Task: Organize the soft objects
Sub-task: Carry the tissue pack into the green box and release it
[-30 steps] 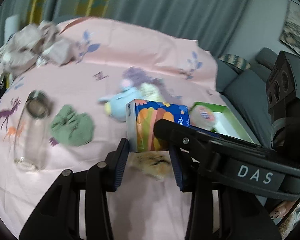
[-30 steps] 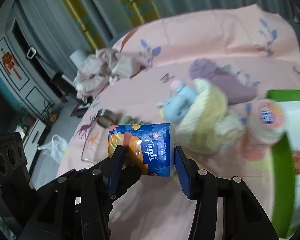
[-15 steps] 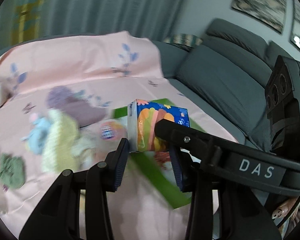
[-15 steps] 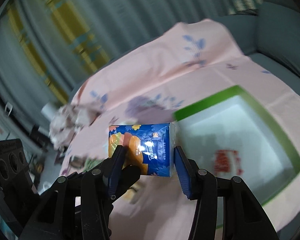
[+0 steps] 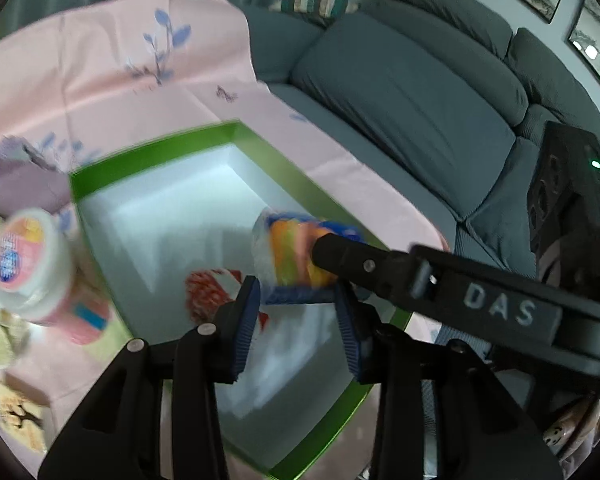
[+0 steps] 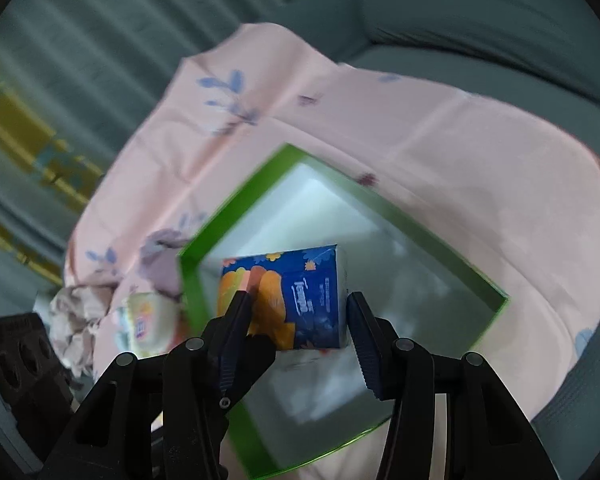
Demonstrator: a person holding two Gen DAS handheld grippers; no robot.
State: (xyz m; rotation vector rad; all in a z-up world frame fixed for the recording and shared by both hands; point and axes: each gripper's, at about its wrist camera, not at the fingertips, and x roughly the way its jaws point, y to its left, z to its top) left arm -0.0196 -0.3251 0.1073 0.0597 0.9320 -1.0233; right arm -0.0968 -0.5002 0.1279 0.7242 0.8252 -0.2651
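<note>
Blue-and-orange and soft, the plastic-wrapped tissue pack (image 6: 284, 296) is sitting pinched between the right gripper (image 6: 296, 330)'s jaws while the left gripper (image 5: 296, 312)'s jaws are closing on its other end, seemingly touching through blur, both hanging over the green-rimmed white box (image 6: 236, 208) beneath them.

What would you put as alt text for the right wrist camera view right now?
The right gripper holds a blue and orange tissue pack between its blue pads, above an open green-rimmed box with a white interior. The box sits on a pink cloth printed with blue leaves, draped over a grey sofa. The picture is blurred by motion.
</note>
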